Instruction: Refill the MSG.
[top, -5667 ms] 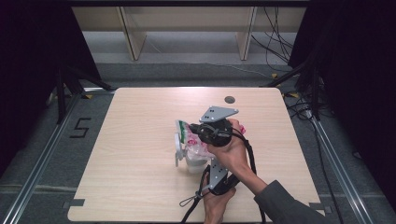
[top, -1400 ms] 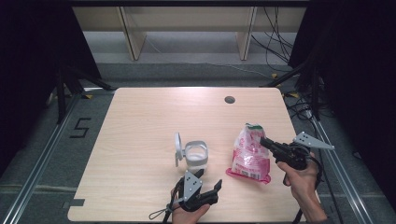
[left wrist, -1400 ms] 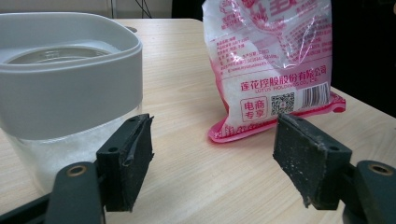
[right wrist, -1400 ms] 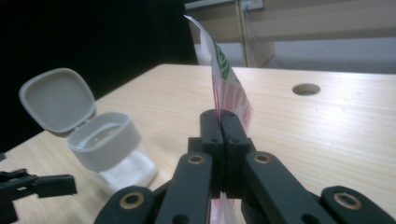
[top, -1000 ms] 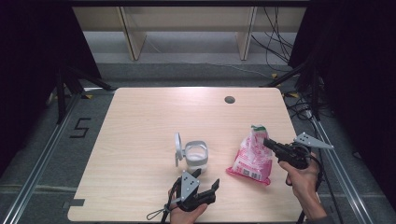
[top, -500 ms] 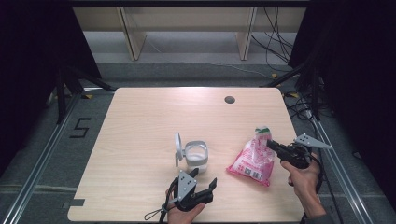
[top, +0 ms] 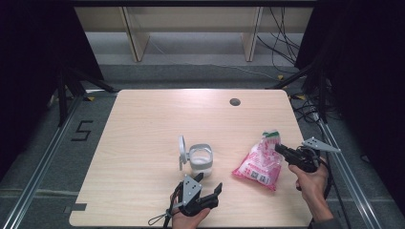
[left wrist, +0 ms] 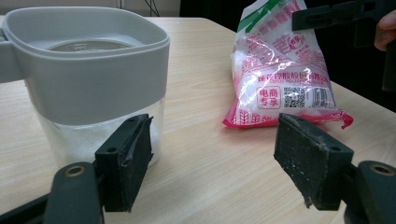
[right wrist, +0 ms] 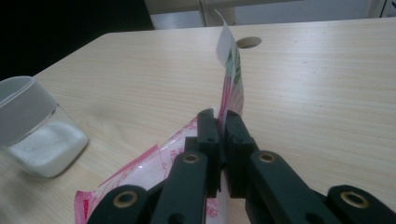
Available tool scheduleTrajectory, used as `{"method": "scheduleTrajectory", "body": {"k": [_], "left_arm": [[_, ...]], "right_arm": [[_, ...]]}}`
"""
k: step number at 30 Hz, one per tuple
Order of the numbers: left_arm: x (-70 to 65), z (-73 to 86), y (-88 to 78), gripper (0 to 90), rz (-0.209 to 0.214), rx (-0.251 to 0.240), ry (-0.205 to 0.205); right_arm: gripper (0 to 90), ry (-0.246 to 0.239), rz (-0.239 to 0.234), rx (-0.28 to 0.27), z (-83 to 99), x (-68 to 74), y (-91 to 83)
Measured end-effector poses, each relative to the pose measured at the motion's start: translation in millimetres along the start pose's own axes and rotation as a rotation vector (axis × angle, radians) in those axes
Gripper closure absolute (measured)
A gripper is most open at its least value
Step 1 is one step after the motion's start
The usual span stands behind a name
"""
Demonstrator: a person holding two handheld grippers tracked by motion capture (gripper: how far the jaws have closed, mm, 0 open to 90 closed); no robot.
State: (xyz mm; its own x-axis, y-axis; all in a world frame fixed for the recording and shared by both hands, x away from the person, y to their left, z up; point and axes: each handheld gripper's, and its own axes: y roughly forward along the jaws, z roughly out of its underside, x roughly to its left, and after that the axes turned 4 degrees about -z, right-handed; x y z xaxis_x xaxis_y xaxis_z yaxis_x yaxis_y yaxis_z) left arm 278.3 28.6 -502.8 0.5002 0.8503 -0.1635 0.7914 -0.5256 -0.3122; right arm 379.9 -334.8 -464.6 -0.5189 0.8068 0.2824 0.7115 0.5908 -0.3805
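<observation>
- Pale wood desk (top: pixel 143 143) with a round hole (top: pixel 234 101) near its far edge, dark curtains on both sides, shelving legs and cables behind.
- Right gripper (top: pixel 279 148) fingers pinch the pink bag (top: pixel 258 164) by its top edge; the bag's bottom rests on the desk.
- Left gripper (top: pixel 207 183) fingers gape, empty, near the grey-rimmed jar (top: pixel 200 158).
- Bag's small print is unreadable.

table: my light wood table (top: pixel 143 143), cable hole (top: pixel 234 101) at 1 o'clock
center: lidded jar (top: pixel 199 158)
4 o'clock: pink bag (top: pixel 258 164)
</observation>
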Motion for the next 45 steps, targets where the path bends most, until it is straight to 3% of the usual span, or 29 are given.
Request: {"method": "scheduleTrajectory", "body": {"k": [1, 3, 4, 5, 6, 7, 8, 10, 12, 14, 15, 16, 17, 18, 19, 20, 21, 22, 23, 25, 26, 27, 30, 31, 33, 37, 40, 42, 45], "left_arm": [[1.8, 0.2, 0.1, 27.0, 0.012, -0.006, 0.006], [2.2, -0.4, -1.9, 27.0, -0.002, 0.004, 0.002], [2.7, -0.3, -2.2, 26.9, -0.005, 0.000, -0.002], [3.2, -0.5, -2.8, 27.0, -0.004, 0.000, 0.000], [3.6, -0.5, -3.2, 26.9, -0.004, -0.001, -0.002], [4.4, -0.8, -3.7, 26.9, -0.006, 0.003, 0.005], [3.7, -0.7, -3.4, 27.0, -0.006, -0.004, -0.009], [5.6, -0.7, -4.1, 26.9, -0.008, 0.003, 0.000], [7.0, 0.0, -3.9, 26.9, -0.009, 0.002, -0.003], [8.4, -0.1, -5.1, 26.9, -0.013, 0.010, 0.000], [9.0, -0.1, -5.4, 26.9, -0.014, 0.007, -0.001], [10.3, -0.1, -6.3, 26.9, -0.012, 0.010, 0.001], [10.7, -0.2, -7.1, 26.9, -0.021, 0.009, -0.004], [11.9, -0.3, -7.3, 26.9, -0.020, 0.001, -0.007], [13.3, -0.5, -7.6, 26.9, -0.015, -0.005, -0.007], [14.0, -1.1, -9.4, 26.9, -0.028, 0.008, -0.007], [15.8, -1.2, -9.1, 26.9, -0.027, 0.006, -0.002], [16.3, -1.0, -9.4, 26.9, -0.031, 0.010, -0.011], [17.4, -0.7, -9.8, 26.9, -0.032, 0.010, -0.010], [18.9, -0.5, -10.7, 26.9, -0.034, 0.009, -0.009], [19.4, -0.5, -10.8, 27.1, -0.035, 0.007, -0.009], [19.5, -0.2, -10.6, 27.1, -0.032, 0.001, -0.019], [19.5, -0.7, -12.0, 27.2, -0.038, 0.005, -0.015], [19.7, -0.7, -12.2, 27.2, -0.038, 0.005, -0.015], [21.0, -1.0, -12.9, 27.2, -0.033, 0.007, -0.006], [22.0, -2.1, -16.0, 27.4, -0.043, 0.000, -0.015], [24.2, -4.0, -19.1, 27.6, -0.041, -0.014, -0.013], [24.9, -5.9, -21.7, 27.9, -0.050, -0.019, -0.013], [27.3, -7.8, -24.4, 29.0, -0.052, -0.019, -0.003]], "right_arm": [[86.5, -0.020, 0.003, 0.001, -0.2, -1.6, -0.2], [85.0, 0.021, 0.007, 0.005, 1.0, 0.5, -1.2], [84.5, -0.006, 0.008, -0.005, 1.5, -2.2, -0.3], [84.0, 0.031, 0.009, -0.005, 2.7, -0.4, -1.0], [83.4, 0.008, 0.024, 0.002, 3.3, -2.9, -0.6], [82.6, 0.043, 0.012, 0.006, 3.7, -1.4, -2.3], [82.0, 0.000, 0.028, 0.007, 4.1, -5.3, -2.1], [80.2, 0.027, 0.035, 0.012, 5.1, -4.7, -2.7], [78.3, 0.014, 0.038, 0.008, 5.3, -7.3, -4.2], [75.4, 0.050, 0.058, 0.024, 6.9, -6.2, -5.8], [73.7, 0.029, 0.061, 0.021, 7.4, -9.1, -6.0], [72.2, 0.070, 0.063, 0.023, 8.2, -6.7, -7.2], [70.2, 0.028, 0.064, 0.000, 9.0, -10.5, -7.1], [67.6, 0.024, 0.069, 0.005, 9.2, -12.1, -8.7], [64.5, 0.070, 0.082, 0.011, 9.8, -8.8, -10.4], [62.7, 0.048, 0.076, 0.008, 10.0, -11.4, -11.1], [62.1, 0.081, 0.084, 0.019, 10.1, -8.7, -13.5], [61.5, 0.046, 0.062, 0.001, 10.4, -11.3, -13.7], [60.9, 0.025, 0.096, 0.014, 9.4, -11.6, -15.9], [60.3, 0.054, 0.070, -0.014, 9.8, -10.2, -17.4], [59.6, 0.041, 0.078, -0.003, 9.6, -10.6, -19.1], [58.9, 0.077, 0.072, 0.004, 10.1, -8.2, -20.0], [58.9, 0.039, 0.084, 0.000, 10.4, -11.3, -21.8], [58.8, 0.066, 0.080, 0.003, 10.5, -9.5, -22.6], [58.4, 0.046, 0.088, -0.009, 10.8, -10.6, -24.0], [57.0, 0.078, 0.092, -0.012, 12.0, -7.1, -28.2], [54.5, 0.065, 0.114, 0.001, 12.2, -4.6, -31.9], [53.5, 0.026, 0.126, -0.003, 11.5, -4.5, -34.5], [51.2, 0.048, 0.120, -0.038, 13.4, 1.1, -35.6]]}}
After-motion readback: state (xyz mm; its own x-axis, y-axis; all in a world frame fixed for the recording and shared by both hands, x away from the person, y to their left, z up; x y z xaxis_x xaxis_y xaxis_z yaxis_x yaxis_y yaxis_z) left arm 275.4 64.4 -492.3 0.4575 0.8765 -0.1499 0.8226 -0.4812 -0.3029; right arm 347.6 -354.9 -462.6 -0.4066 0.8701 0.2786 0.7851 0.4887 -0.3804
